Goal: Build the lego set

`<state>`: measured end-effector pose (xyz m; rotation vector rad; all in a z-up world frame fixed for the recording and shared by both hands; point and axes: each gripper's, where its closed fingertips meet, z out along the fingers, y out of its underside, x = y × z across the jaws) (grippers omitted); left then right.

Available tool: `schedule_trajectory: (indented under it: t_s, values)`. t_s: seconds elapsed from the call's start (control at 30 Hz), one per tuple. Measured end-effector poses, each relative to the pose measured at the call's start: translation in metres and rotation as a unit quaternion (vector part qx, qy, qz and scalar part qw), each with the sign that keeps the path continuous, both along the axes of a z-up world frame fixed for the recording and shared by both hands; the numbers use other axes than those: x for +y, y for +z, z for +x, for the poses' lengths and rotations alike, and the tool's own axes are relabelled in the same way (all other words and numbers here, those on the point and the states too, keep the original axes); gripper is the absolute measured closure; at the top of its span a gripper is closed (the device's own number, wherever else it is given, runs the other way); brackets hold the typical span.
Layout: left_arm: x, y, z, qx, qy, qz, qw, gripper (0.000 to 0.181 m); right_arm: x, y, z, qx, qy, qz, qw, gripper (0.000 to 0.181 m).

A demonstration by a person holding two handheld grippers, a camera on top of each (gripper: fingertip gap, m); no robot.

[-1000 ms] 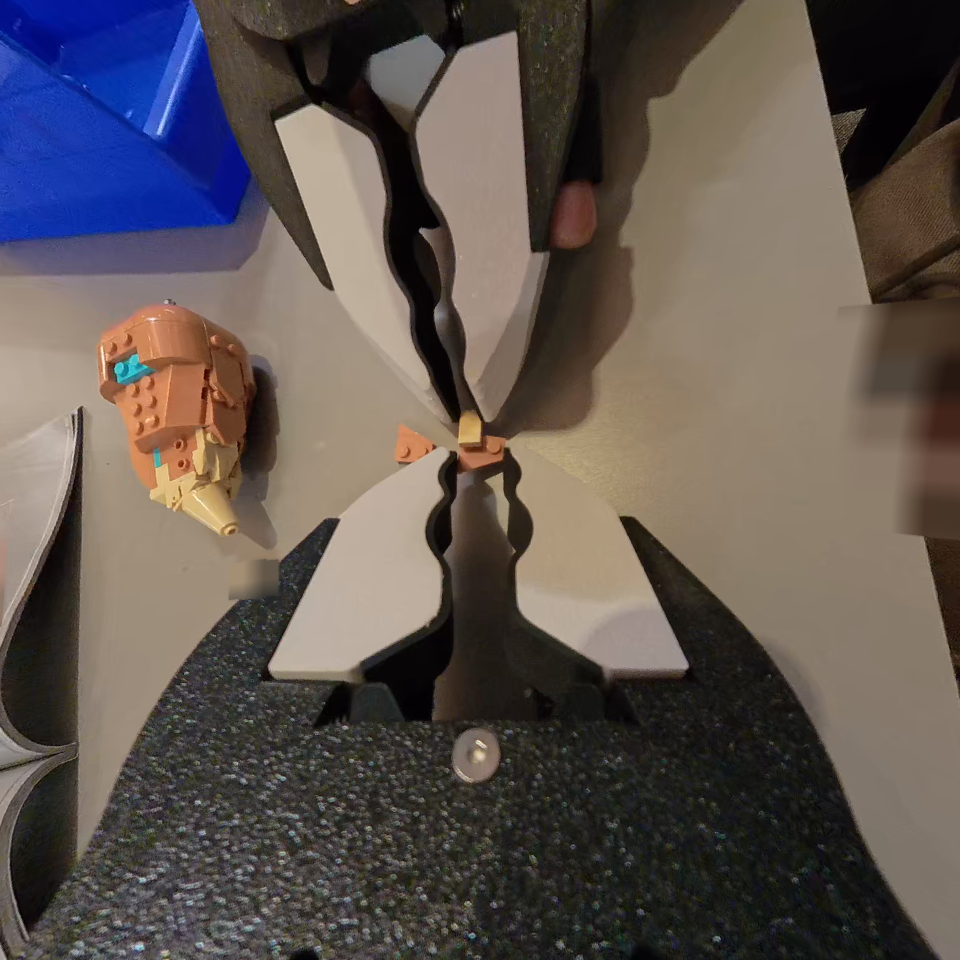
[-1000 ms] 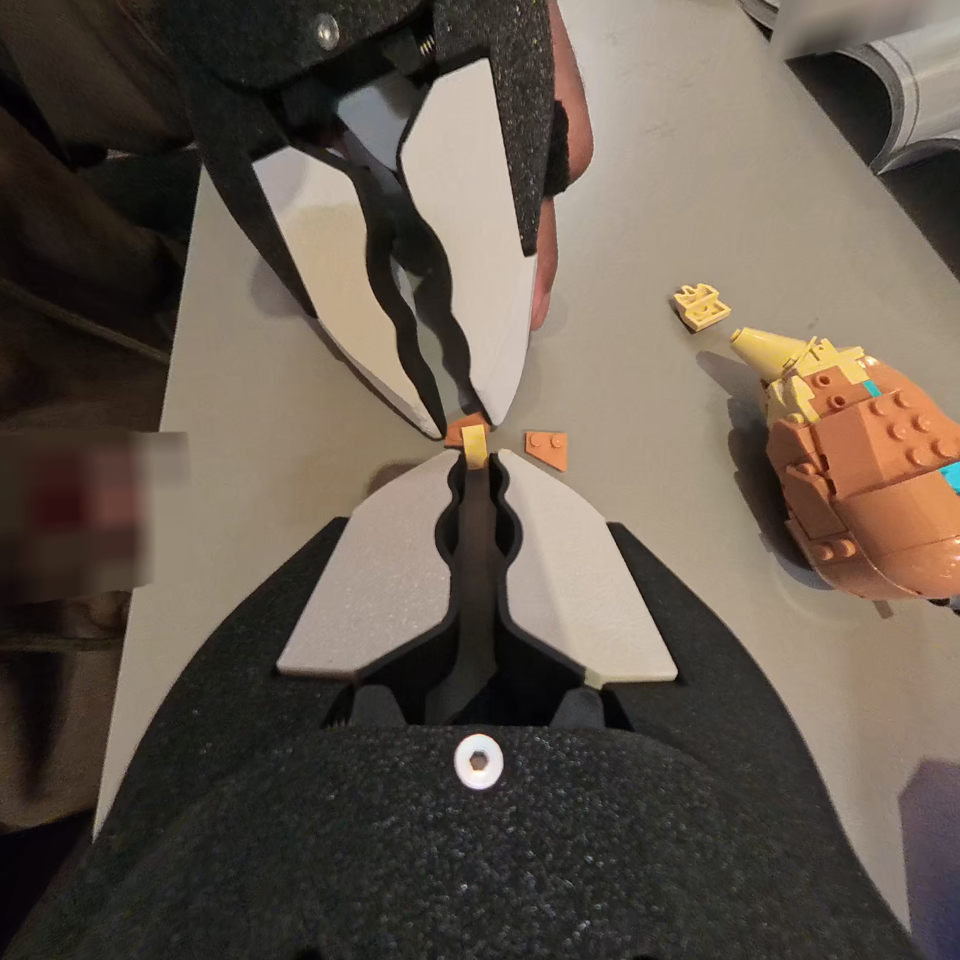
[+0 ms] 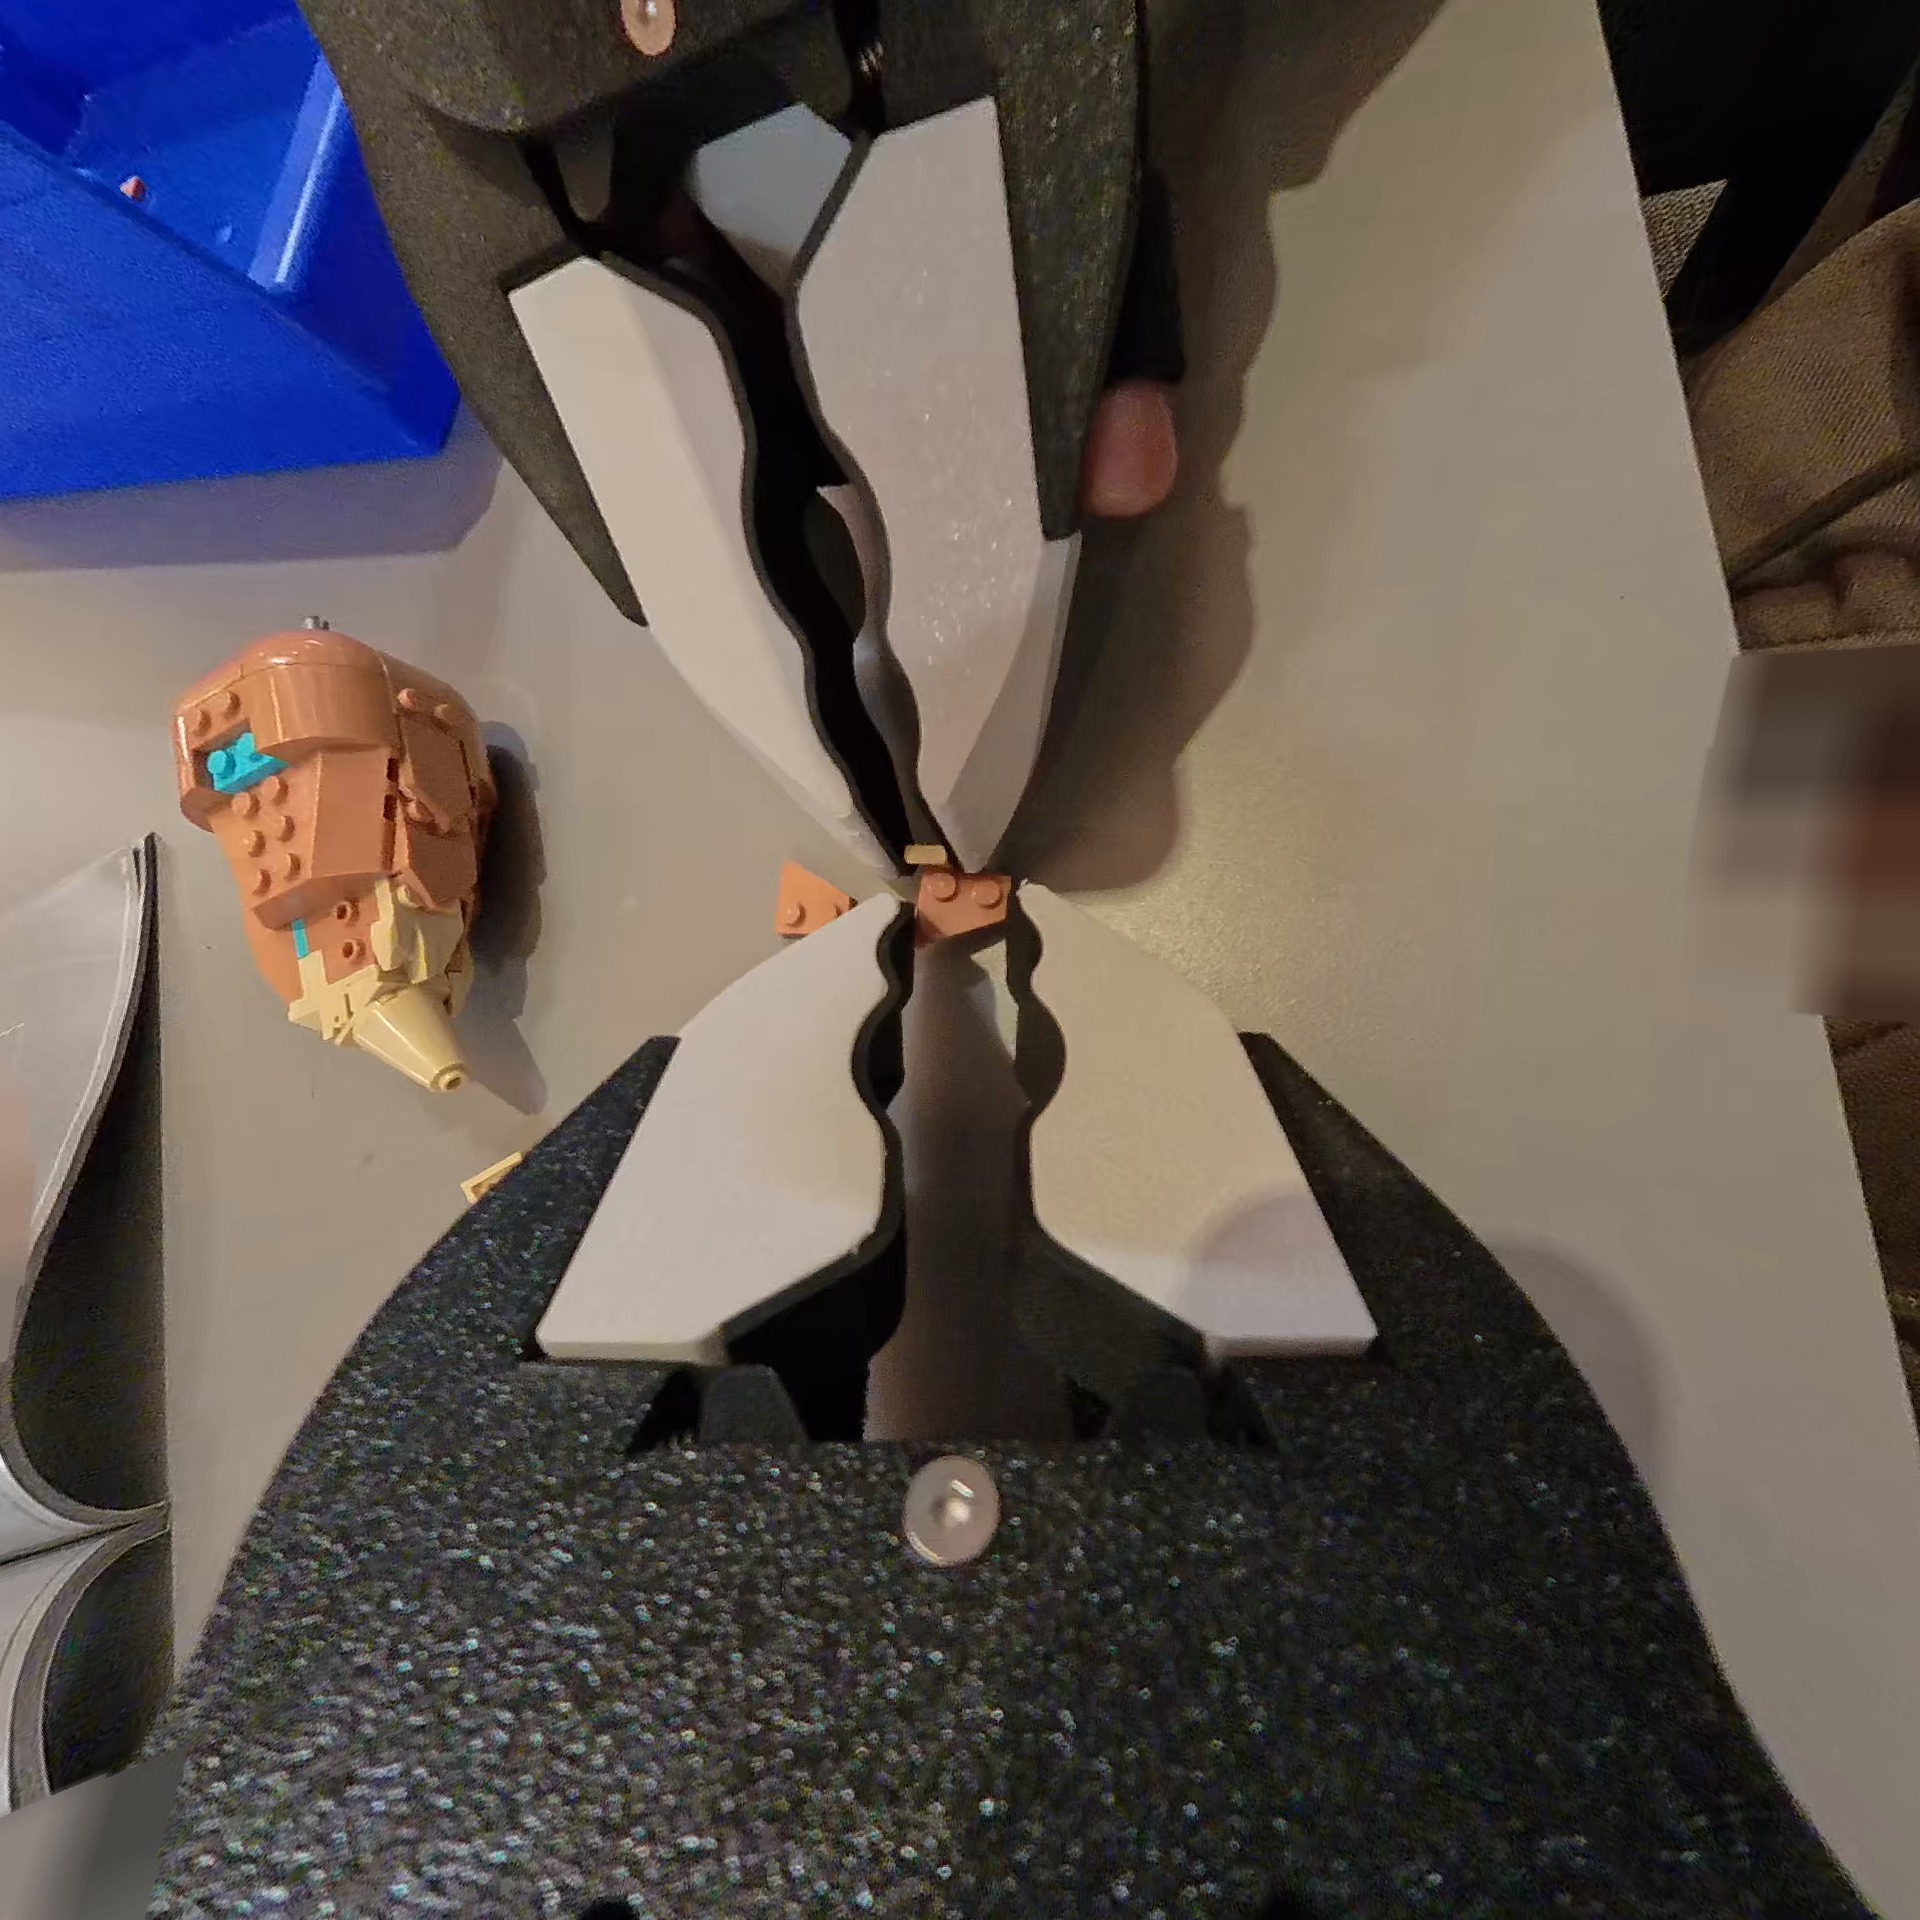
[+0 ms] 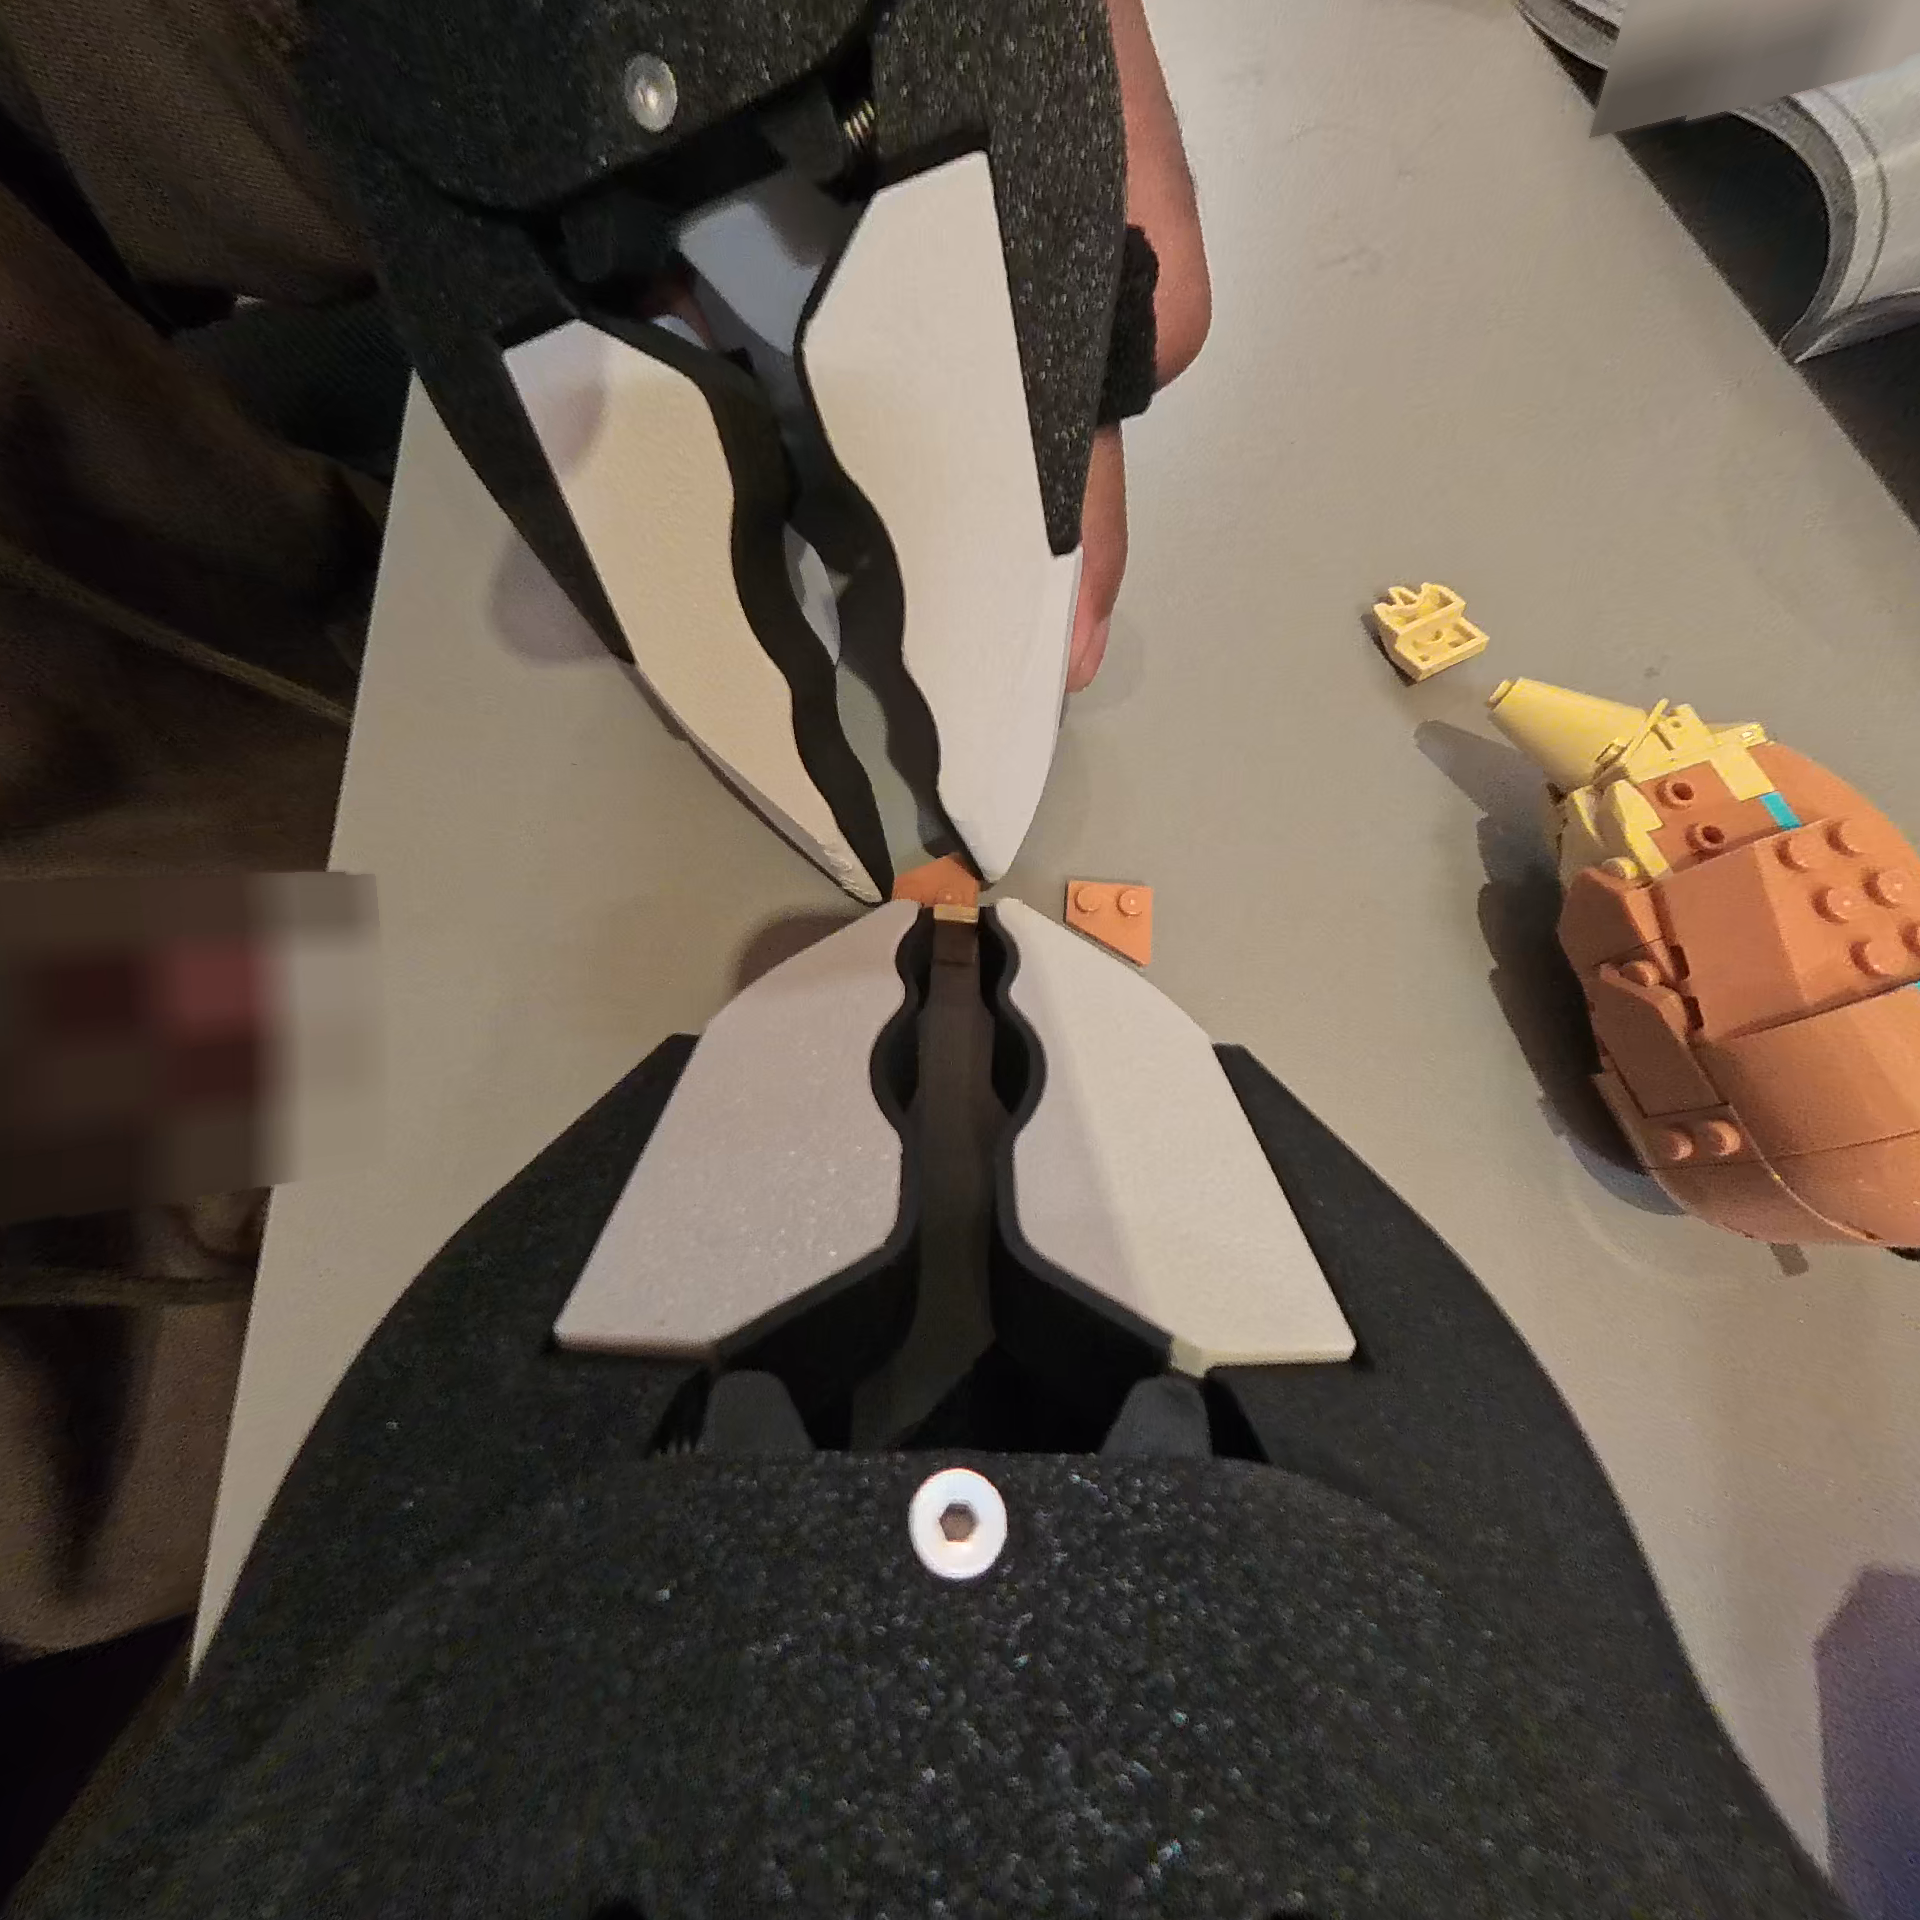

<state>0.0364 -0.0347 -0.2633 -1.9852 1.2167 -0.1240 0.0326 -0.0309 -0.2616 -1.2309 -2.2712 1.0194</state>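
Left wrist view: left claw (image 3: 961, 914) clenched on a small brown studded lego plate (image 3: 964, 900), now showing more of its top than a second ago. Right claw (image 4: 956, 912) pinches a tiny tan lego piece (image 4: 954, 912), mostly hidden between its tips. Both meet mid-surface (image 4: 1351, 436); the brown-and-tan lego model (image 3: 332, 852) lies unmoved toward the far edge.

Pale grey table (image 3: 1351, 727) under dim warm light, blue bin (image 3: 156, 364) at its far left corner.
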Motion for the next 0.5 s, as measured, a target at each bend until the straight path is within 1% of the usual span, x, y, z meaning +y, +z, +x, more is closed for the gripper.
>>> schedule_trajectory:
  t_s: [0.5]
  values:
    - [0.0006,0.0,-0.0001,0.004,-0.005,0.004,1.0,0.165,-0.0003,-0.0004,-0.0007,-0.01,0.004,-0.01,1.0,0.172]
